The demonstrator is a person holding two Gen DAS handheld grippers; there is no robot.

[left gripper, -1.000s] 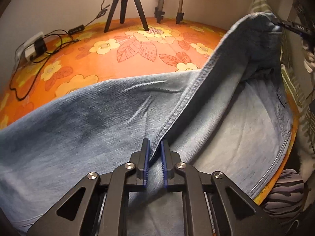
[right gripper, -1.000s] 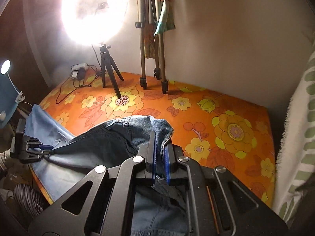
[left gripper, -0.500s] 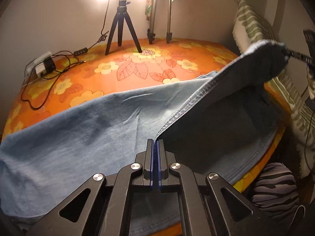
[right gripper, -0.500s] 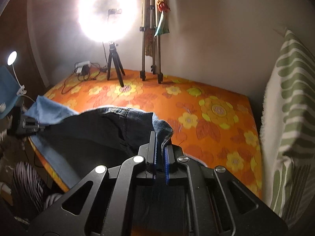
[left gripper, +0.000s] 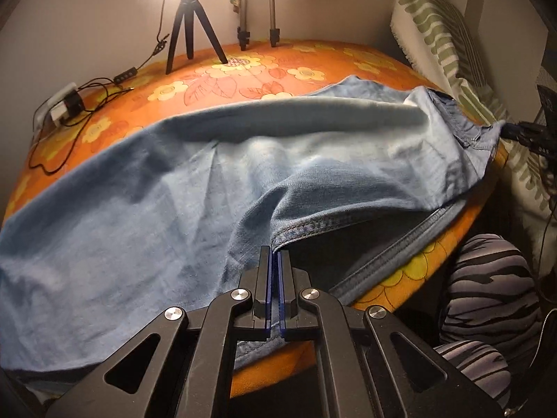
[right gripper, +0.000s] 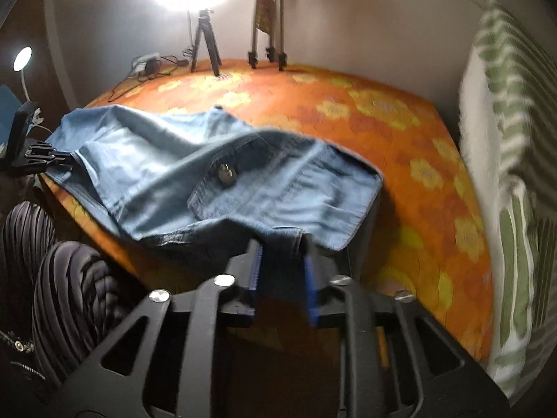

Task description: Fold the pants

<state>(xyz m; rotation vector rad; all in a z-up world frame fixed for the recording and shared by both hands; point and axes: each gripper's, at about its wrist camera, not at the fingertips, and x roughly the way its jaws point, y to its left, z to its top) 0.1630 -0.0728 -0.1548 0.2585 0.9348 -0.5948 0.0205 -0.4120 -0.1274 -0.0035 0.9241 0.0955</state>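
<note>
Light blue denim pants (left gripper: 156, 191) lie across the orange flowered bed, one half folded over the other. My left gripper (left gripper: 276, 257) is shut on the seam edge of the pants near the bed's front edge. In the right wrist view the waist end of the pants (right gripper: 226, 174), with its metal button, lies on the bed. My right gripper (right gripper: 282, 254) has its jaws apart, with the waistband edge lying between them, no longer clamped. The right gripper also shows at the far right of the left wrist view (left gripper: 522, 132), and the left gripper at the left of the right wrist view (right gripper: 52, 155).
A black tripod (left gripper: 189, 28) with a bright ring light, two stand legs (left gripper: 257, 24) and a power strip with cables (left gripper: 66, 104) stand at the back of the bed. A green striped pillow (right gripper: 515, 174) leans at the right. The person's striped knees (left gripper: 487, 278) are at the front edge.
The lifted half of the pants has come down flat onto the other half. My right gripper has opened and let go of the waistband. My left gripper stays shut on the seam.
</note>
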